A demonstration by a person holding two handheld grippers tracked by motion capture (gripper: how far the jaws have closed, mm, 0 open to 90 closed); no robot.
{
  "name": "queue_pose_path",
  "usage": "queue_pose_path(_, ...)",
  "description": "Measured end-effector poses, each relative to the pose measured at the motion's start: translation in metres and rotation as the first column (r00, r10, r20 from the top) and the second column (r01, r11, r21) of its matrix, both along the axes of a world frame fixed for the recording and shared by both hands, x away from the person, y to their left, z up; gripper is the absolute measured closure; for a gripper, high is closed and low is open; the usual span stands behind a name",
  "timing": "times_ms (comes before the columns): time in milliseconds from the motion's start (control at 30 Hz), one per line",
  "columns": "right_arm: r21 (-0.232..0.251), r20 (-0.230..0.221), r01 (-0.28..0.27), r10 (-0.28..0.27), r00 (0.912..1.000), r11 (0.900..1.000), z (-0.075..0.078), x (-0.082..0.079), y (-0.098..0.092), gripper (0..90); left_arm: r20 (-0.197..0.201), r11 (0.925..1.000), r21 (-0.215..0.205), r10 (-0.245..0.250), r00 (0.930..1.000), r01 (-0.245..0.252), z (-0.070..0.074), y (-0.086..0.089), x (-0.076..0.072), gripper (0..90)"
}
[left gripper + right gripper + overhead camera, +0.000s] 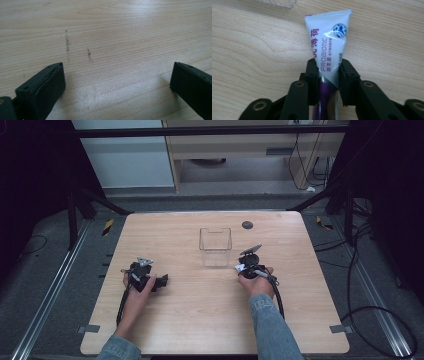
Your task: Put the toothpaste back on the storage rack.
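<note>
A white and purple toothpaste tube [327, 47] lies on the wooden table [200, 320], its crimped end pointing away. My right gripper [327, 72] is shut on the tube, its black pads pressing both sides of the tube's middle. From above, the right gripper [248, 265] sits just right of a clear plastic box [215, 247], and a bit of the tube's white [240, 268] shows by the jaws. My left gripper [159, 281] rests on the table at the left, its jaws wide apart over bare wood [117, 75] with nothing between them.
A corner of the clear box [278, 2] shows at the top of the right gripper view. A dark round cap [247, 225] sits in the tabletop behind the box. Cables trail from both grippers toward the table's near edge.
</note>
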State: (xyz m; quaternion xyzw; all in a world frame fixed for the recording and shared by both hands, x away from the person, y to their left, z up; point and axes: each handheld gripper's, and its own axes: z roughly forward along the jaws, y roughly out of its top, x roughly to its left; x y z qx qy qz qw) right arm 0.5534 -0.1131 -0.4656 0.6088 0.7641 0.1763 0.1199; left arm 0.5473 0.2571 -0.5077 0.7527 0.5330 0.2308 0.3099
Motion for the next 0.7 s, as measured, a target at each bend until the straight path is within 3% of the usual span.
queue_pose_path(167, 0.013, -0.008, 0.000, 0.000, 1.0000, 1.000, 0.003, -0.002, -0.004, 74.8, 0.000, 1.0000, 0.000, 0.000, 1.0000, 0.000, 0.000, 0.000, 0.000, 0.0)
queue_pose_path(367, 0.025, 0.007, -0.003, 0.003, 1.0000, 1.000, 0.020, -0.010, -0.013, 76.5, 0.000, 1.0000, 0.000, 0.000, 1.0000, 0.000, 0.000, 0.000, 0.000, 0.0)
queue_pose_path(700, 0.033, 0.090, -0.008, 0.005, 0.9959, 0.999, 0.059, -0.021, -0.028, 77.5, 0.000, 1.0000, 0.001, 0.000, 1.0000, 0.000, 0.000, 0.000, 0.000, 0.0)
